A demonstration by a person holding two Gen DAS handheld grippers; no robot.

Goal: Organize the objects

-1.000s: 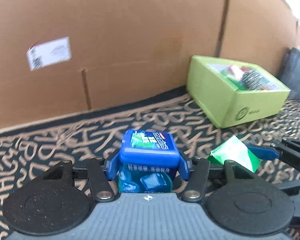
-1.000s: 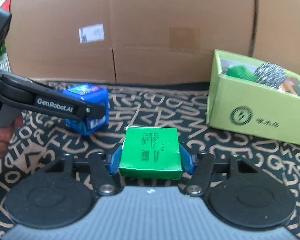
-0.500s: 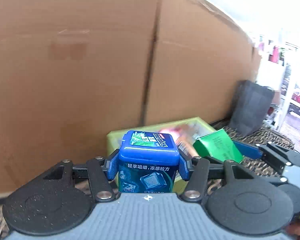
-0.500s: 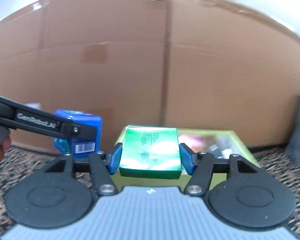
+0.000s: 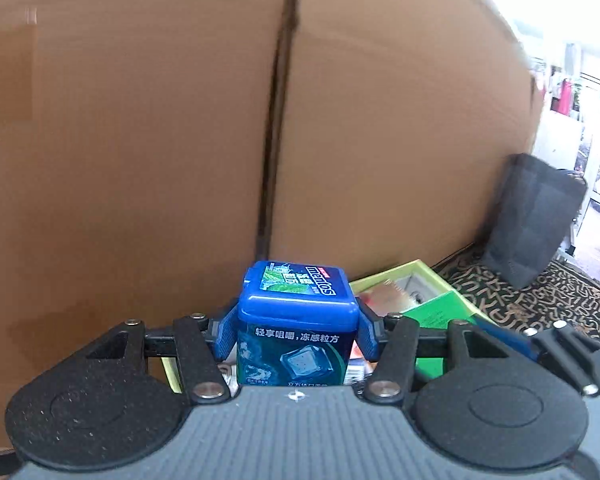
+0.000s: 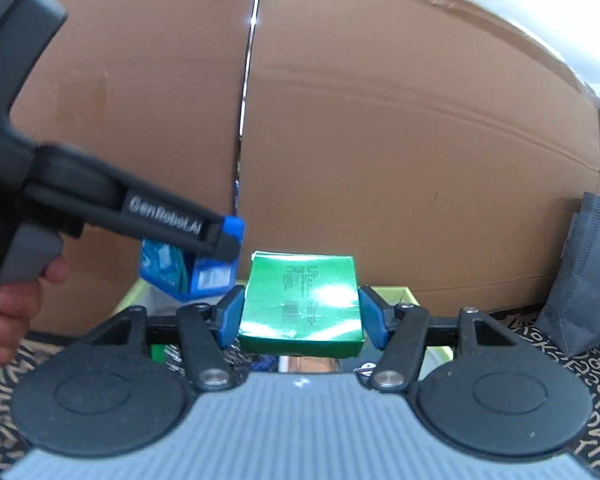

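The left claw [image 5: 298, 330] pinches a glossy blue plastic cube-shaped gum tub [image 5: 297, 320] above the lime-green cardboard box [image 5: 416, 276]. The right claw [image 6: 300, 316] pinches a flat, shiny green carton [image 6: 300, 300] over the same box, before smooth brown corrugated cardboard [image 6: 380, 120].

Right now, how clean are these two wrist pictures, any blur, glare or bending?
Left wrist view: the blue mint box is sharp, the cardboard wall smeared, and daylight blows out the right edge. Right wrist view: glare washes the green box, the other tongs look soft, and the cardboard's top edge bows.
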